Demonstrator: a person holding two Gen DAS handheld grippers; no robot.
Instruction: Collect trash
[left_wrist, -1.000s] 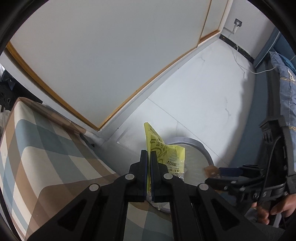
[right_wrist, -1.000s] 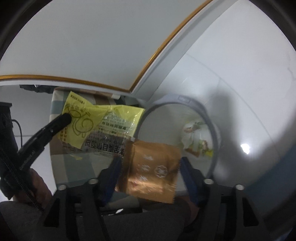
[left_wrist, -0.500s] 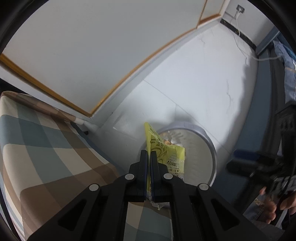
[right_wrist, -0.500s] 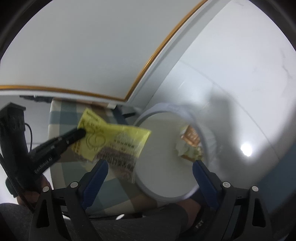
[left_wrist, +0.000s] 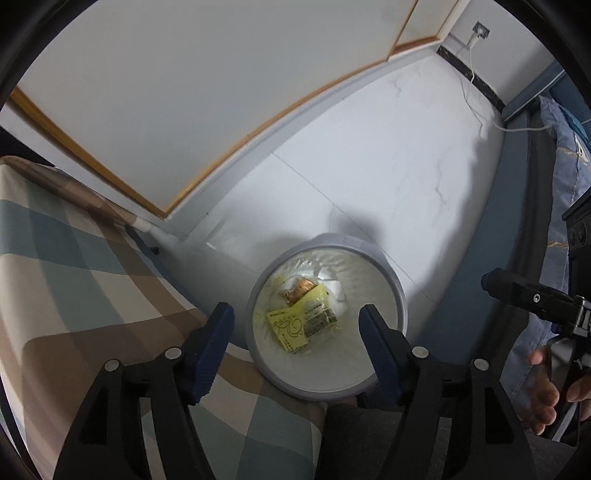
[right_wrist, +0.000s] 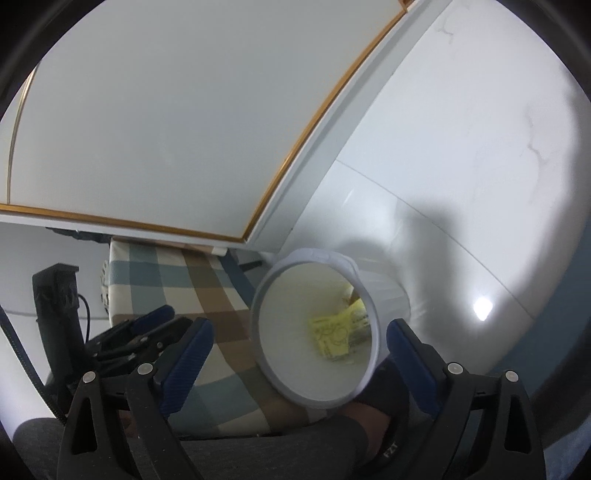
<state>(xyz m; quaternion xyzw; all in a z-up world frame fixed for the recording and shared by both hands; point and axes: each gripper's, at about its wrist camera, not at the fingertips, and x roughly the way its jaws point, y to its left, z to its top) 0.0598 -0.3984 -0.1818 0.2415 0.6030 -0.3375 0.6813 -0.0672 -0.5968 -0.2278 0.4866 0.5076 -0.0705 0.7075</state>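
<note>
**Wrappers in the bin; both grippers empty above it**

The yellow snack wrapper (left_wrist: 302, 325) lies flat on the bottom of the round white wastebasket (left_wrist: 400, 295), with a brown wrapper (left_wrist: 301, 288) just beyond it and some white crumpled paper (left_wrist: 338, 290) beside that. The bin stands on the pale tiled floor (left_wrist: 388, 147), hard against the checked cushion (left_wrist: 74, 266).

Your left gripper (left_wrist: 297, 326) points straight down over the bin mouth, its jaws opening with nothing held between them. Your right gripper (right_wrist: 297, 349) stands wide and empty, aimed at the rim from the side.

Risks: the bin looks light, and its near rim sits close to your knee and the cushion edge; a low fingertip on withdrawal could clip that rim and tip it. I see no further trash on the cushion, so confirm before moving on.

The left view alone shows the brown wrapper and paper clearly; the right view hides most of them behind the bin wall but shows your left gripper (right_wrist: 147, 332) from outside.
</note>
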